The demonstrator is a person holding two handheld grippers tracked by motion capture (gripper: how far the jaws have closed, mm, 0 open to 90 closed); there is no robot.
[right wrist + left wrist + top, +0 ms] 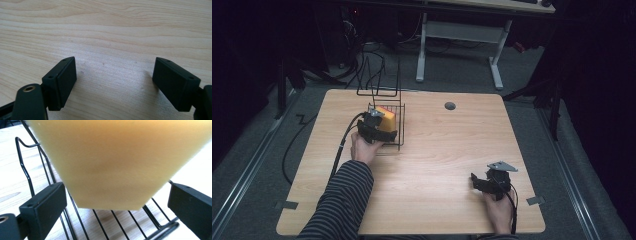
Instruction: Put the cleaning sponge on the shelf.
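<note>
We have the left gripper [379, 131] at the black wire rack [401, 131] on the table [437, 150], with the yellow sponge [120, 162] sitting in the rack, standing on the rack's bottom wires. In the left gripper view the jaws stand wide on either side of the sponge's lower edge, both pads clear of it, so nothing is gripped: we read this as the release step, sponge placed and let go. To do it well, we judge we should check the sponge rests settled on the wires and leans on the rack rather than on a jaw, then draw the gripper straight back along its own line, keeping the jaws wide so neither pad drags the foam or hooks a wire. The left jaw sits very close to the rack's side wires, so a sideways pull could snag and shift the whole rack, which looks light. In the high view an orange layer shows on the sponge's far side. The right gripper [487, 185] rests low over bare table near the front right edge, well apart from the rack, jaws spread wide with nothing between them; it can stay parked there.
</note>
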